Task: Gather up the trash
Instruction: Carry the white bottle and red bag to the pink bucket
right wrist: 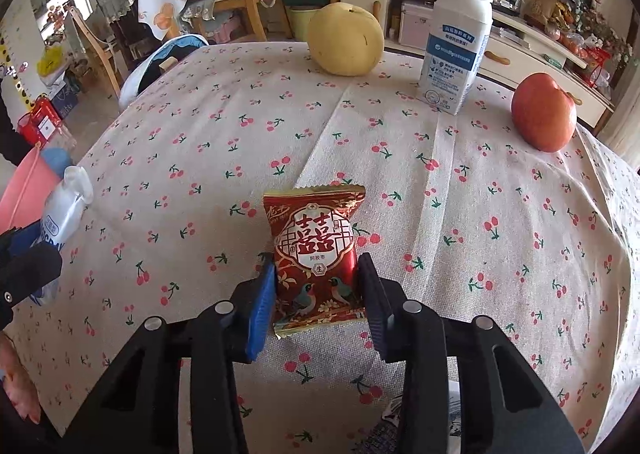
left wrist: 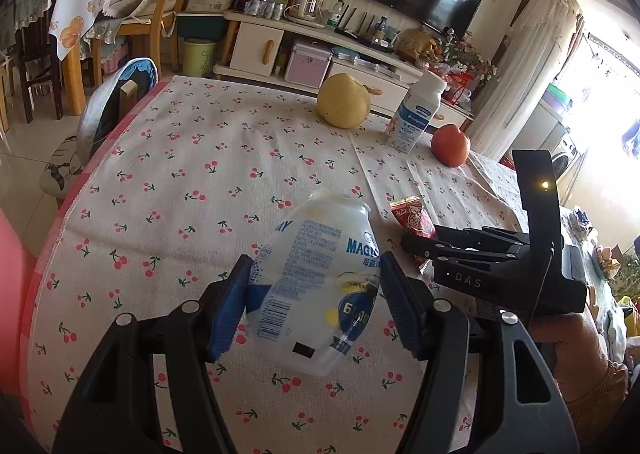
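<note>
Left gripper (left wrist: 314, 302): jaws clamped on crushed bottle (left wrist: 316, 286), above the table (left wrist: 180, 182).
Right gripper (right wrist: 316, 294): jaws clamped on snack wrapper (right wrist: 316, 254), beside the bottle.
Risk: the slick, tilted bottle could slip free.

Cherry-print cream tablecloth (right wrist: 500, 190), red-gold packet (right wrist: 316, 258), white-blue crushed bottle (left wrist: 316, 286)

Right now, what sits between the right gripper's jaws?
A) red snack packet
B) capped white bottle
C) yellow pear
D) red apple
A: the red snack packet sits between the right gripper jaws, with both pads against its sides.
</note>
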A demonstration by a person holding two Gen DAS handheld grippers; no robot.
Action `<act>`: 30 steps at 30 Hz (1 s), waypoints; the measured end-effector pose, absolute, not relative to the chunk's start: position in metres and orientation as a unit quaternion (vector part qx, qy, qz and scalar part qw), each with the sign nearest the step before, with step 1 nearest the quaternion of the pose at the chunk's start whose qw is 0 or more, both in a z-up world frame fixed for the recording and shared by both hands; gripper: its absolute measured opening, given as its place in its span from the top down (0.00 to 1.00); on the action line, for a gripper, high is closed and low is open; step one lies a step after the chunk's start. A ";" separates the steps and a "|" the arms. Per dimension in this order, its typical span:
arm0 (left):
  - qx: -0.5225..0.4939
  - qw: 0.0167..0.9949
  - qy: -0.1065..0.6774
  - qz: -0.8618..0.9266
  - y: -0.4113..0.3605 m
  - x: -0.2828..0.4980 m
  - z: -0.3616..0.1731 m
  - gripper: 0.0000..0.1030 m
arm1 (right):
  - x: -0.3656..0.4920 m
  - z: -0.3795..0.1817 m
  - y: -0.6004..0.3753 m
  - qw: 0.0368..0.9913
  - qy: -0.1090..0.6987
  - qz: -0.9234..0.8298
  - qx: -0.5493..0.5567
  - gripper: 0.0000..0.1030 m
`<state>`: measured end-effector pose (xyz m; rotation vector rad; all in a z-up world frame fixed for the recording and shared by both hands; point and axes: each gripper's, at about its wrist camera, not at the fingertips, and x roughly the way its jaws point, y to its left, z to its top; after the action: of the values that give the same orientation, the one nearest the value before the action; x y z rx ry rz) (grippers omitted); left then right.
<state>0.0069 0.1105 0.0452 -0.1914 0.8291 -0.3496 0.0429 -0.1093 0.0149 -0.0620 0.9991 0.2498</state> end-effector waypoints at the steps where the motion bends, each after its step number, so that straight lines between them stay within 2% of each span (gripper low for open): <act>1: -0.093 0.896 0.400 -0.169 0.111 0.007 0.045 0.37 | 0.042 0.015 -0.108 0.870 0.477 0.123 -0.031 0.61; 16: -0.080 0.900 0.395 -0.167 0.106 -0.002 0.047 0.37 | 0.011 0.031 -0.118 0.894 0.429 0.128 0.017 0.63; 30: -0.148 0.910 0.365 -0.129 0.157 -0.001 0.069 0.37 | -0.038 0.051 -0.041 0.905 0.387 0.175 -0.029 0.63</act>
<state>-0.0009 0.1572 0.0690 -0.3062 0.7530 -0.2667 -0.0380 -0.0406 0.0512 -0.0595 0.7986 0.3614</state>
